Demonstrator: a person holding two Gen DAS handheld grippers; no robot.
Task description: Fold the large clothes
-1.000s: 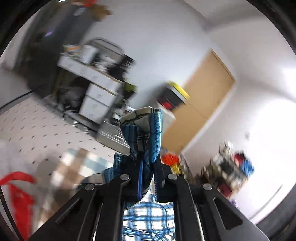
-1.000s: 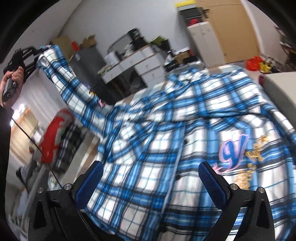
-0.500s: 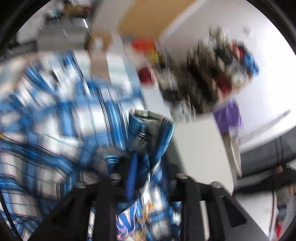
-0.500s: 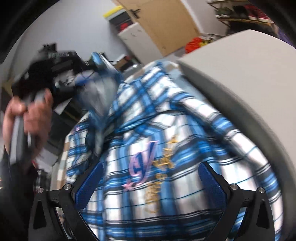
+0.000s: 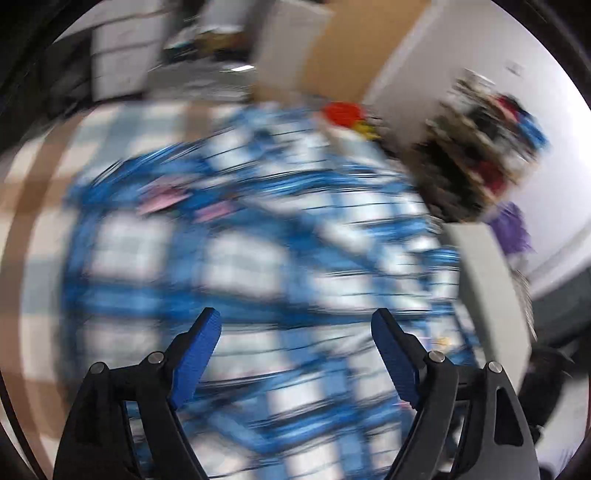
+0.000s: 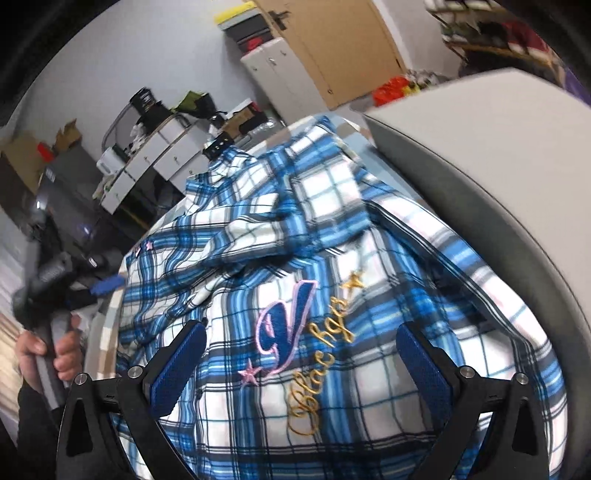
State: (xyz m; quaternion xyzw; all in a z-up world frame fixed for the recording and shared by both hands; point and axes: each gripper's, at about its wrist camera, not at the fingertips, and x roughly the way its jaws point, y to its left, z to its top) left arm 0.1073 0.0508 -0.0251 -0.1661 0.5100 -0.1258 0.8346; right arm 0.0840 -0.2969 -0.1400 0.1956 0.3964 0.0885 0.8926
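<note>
Left wrist view blurring, left gripper [image 5: 295, 328] fingers having just been opening, standing wide with nothing between them over blue plaid shirt [image 5: 258, 240], right gripper [image 6: 301, 343] fingers gaping wide above shirt's embroidered chest, shirt lying spread beside grey cushion [image 6: 498, 155].

I seem to be in a cluttered storeroom-cum-workroom: left of the wooden door [image 6: 328, 48] stand white cabinets [image 6: 273, 74], farther left loaded drawer units [image 6: 155, 162]; right, blurry shelves [image 6: 495, 33].
</note>
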